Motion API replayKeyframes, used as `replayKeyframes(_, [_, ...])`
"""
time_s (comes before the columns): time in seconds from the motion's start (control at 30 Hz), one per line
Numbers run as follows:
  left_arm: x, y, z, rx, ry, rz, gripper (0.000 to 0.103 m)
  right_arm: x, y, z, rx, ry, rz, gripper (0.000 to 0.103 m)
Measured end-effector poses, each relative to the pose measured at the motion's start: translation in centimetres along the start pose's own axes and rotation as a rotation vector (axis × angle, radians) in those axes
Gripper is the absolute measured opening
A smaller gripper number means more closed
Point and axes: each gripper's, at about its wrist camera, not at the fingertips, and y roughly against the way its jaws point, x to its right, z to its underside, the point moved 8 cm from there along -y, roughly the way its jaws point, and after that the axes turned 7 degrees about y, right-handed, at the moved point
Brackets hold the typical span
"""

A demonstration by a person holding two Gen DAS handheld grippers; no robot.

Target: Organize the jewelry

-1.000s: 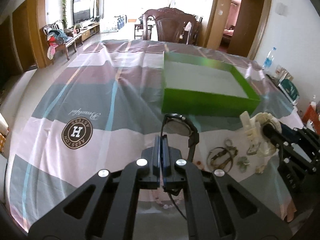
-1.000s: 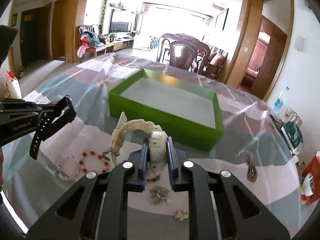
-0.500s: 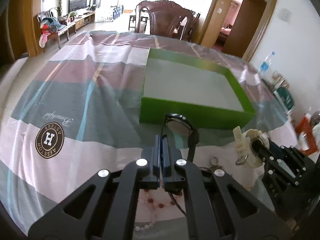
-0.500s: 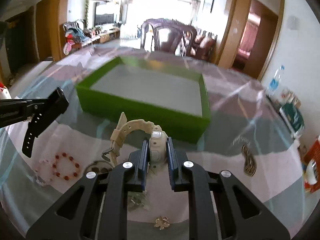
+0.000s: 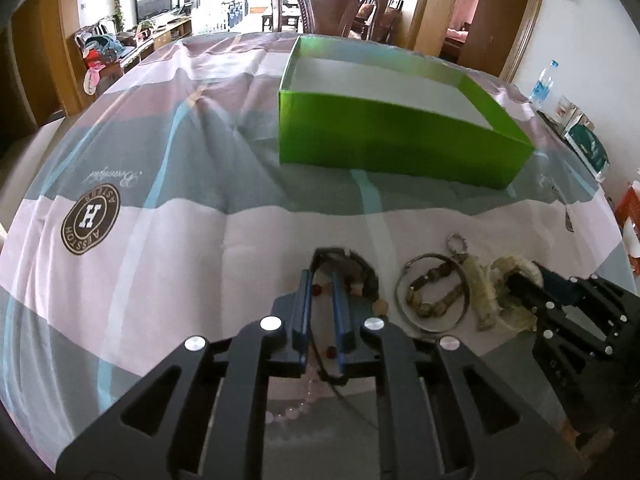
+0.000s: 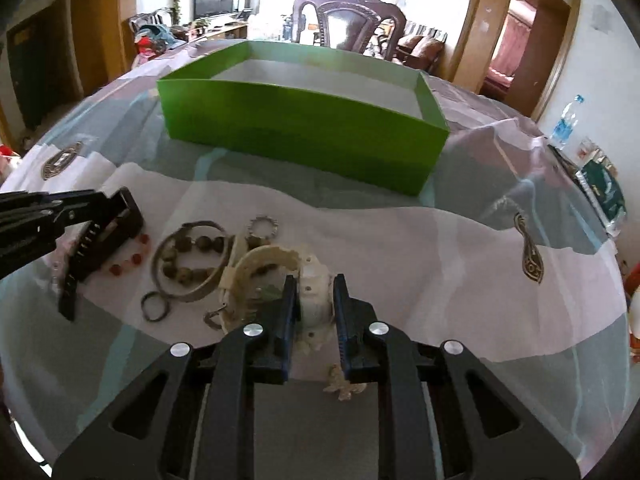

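Two watches lie low on a striped tablecloth (image 5: 192, 184), one at each gripper. In the left wrist view, the black watch (image 5: 344, 260) sits at the lower centre of the frame, just past the tips of the left gripper (image 5: 322, 300), whose blue-padded fingers stand parted with a clear gap; red and pink beads of a bracelet (image 5: 316, 290) show through that gap, and nothing looks pinched between the pads. Right of the watch lie a metal bangle (image 5: 432, 300) ringing a string of brown beads, then the cream watch (image 5: 508, 280) at the right edge, where the right gripper reaches in. In the right wrist view, the cream watch (image 6: 304, 280) fills the lower centre, its case between the fingers of the right gripper (image 6: 314, 304); the fingers are spread apart with the case sitting in the gap, and whether the pads touch it cannot be told. To its left are the bangle (image 6: 192, 264) with brown beads, a small ring (image 6: 154, 306), red beads (image 6: 132, 260), and the black strap under the left gripper (image 6: 120, 220) at the left edge. A small pale charm (image 6: 344, 388) rests at the bottom centre, and a dark pendant (image 6: 530, 252) lies well apart at the right. The green box (image 6: 304, 136), open-topped with a pale floor, occupies the upper centre of both frames.
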Motion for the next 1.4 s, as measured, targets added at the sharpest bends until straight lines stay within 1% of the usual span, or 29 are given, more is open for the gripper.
replayKeyframes(0.07, [0.0, 0.1, 0.1, 0.013, -0.005, -0.01, 0.012, 0.0, 0.4, 0.0, 0.017, 0.004, 0.007, 0.052])
replayKeyframes(0.1, [0.0, 0.2, 0.2, 0.024, -0.012, -0.022, 0.013, 0.1, 0.8, 0.1, 0.029, 0.006, 0.017, 0.057])
replayKeyframes(0.13, [0.1, 0.4, 0.3, 0.031, -0.015, -0.025, 0.018, 0.4, 1.4, 0.1, 0.046, 0.004, 0.035, 0.058])
replayKeyframes(0.2, [0.0, 0.7, 0.5, 0.046, -0.014, -0.036, 0.026, 1.1, 2.2, 0.4, 0.06, -0.011, 0.062, 0.058])
replayKeyframes(0.27, [-0.2, 1.2, 0.8, 0.062, -0.002, -0.045, 0.028, 1.9, 2.5, 0.8, 0.05, -0.044, 0.09, 0.058])
replayKeyframes(0.37, [-0.4, 1.7, 1.2, 0.076, 0.006, -0.04, 0.028, 3.0, 2.8, 1.9, 0.053, -0.099, 0.098, 0.058])
replayKeyframes(0.43, [-0.6, 1.6, 1.3, 0.084, 0.003, -0.058, 0.03, 3.6, 2.6, 2.4, 0.057, -0.121, 0.12, 0.058])
replayKeyframes(0.5, [-0.7, 1.4, 1.5, 0.083, 0.002, -0.065, 0.031, 4.0, 2.5, 2.6, 0.077, -0.15, 0.109, 0.058])
replayKeyframes(0.53, [-0.8, 1.2, 1.6, 0.078, 0.003, -0.065, 0.031, 4.0, 2.5, 2.7, 0.081, -0.159, 0.087, 0.058])
replayKeyframes(0.6, [-0.9, 1.0, 1.8, 0.072, 0.008, -0.066, 0.032, 3.8, 2.2, 2.6, 0.077, -0.15, 0.061, 0.058])
replayKeyframes(0.63, [-0.9, 0.8, 1.9, 0.07, 0.011, -0.067, 0.034, 3.8, 1.9, 2.5, 0.07, -0.142, 0.057, 0.058])
replayKeyframes(0.67, [-0.9, 0.6, 2.0, 0.071, 0.01, -0.069, 0.037, 3.7, 1.6, 2.4, 0.062, -0.133, 0.053, 0.058])
replayKeyframes(0.7, [-1.0, 0.5, 2.1, 0.073, 0.008, -0.078, 0.042, 3.5, 1.4, 2.3, 0.054, -0.125, 0.047, 0.058])
replayKeyframes(0.77, [-1.1, 0.2, 2.1, 0.085, 0.008, -0.094, 0.044, 3.2, 0.9, 2.2, 0.036, -0.115, 0.02, 0.058])
replayKeyframes(0.83, [-1.3, 0.0, 2.1, 0.091, 0.015, -0.101, 0.049, 2.8, 0.8, 2.1, 0.035, -0.111, 0.007, 0.058])
replayKeyframes(0.87, [-1.5, -0.2, 2.1, 0.091, 0.021, -0.107, 0.051, 2.7, 0.8, 2.0, 0.036, -0.11, 0.006, 0.058])
replayKeyframes(0.93, [-1.7, -0.6, 2.3, 0.086, 0.028, -0.119, 0.058, 2.5, 0.7, 2.0, 0.038, -0.108, 0.004, 0.058])
replayKeyframes(1.0, [-1.7, -1.0, 2.4, 0.066, 0.031, -0.121, 0.062, 2.5, 0.6, 2.0, 0.039, -0.107, 0.005, 0.058])
replayKeyframes(1.07, [-1.8, -1.0, 2.4, 0.063, 0.032, -0.129, 0.076, 2.4, 0.6, 2.0, 0.038, -0.112, 0.003, 0.058])
replayKeyframes(1.1, [-2.1, -1.4, 2.5, 0.043, 0.036, -0.152, 0.093, 2.4, 0.6, 2.0, 0.038, -0.113, 0.002, 0.058])
replayKeyframes(1.13, [-2.2, -1.7, 2.8, 0.024, 0.035, -0.165, 0.098, 2.4, 0.5, 2.1, 0.036, -0.114, 0.002, 0.058])
replayKeyframes(1.23, [-2.0, -1.8, 2.9, 0.022, 0.019, -0.165, 0.099, 2.4, 0.4, 2.1, 0.039, -0.116, 0.0, 0.058])
replayKeyframes(1.4, [-2.0, -1.8, 3.0, 0.02, 0.02, -0.165, 0.1, 2.3, 0.3, 2.2, 0.042, -0.117, -0.008, 0.058])
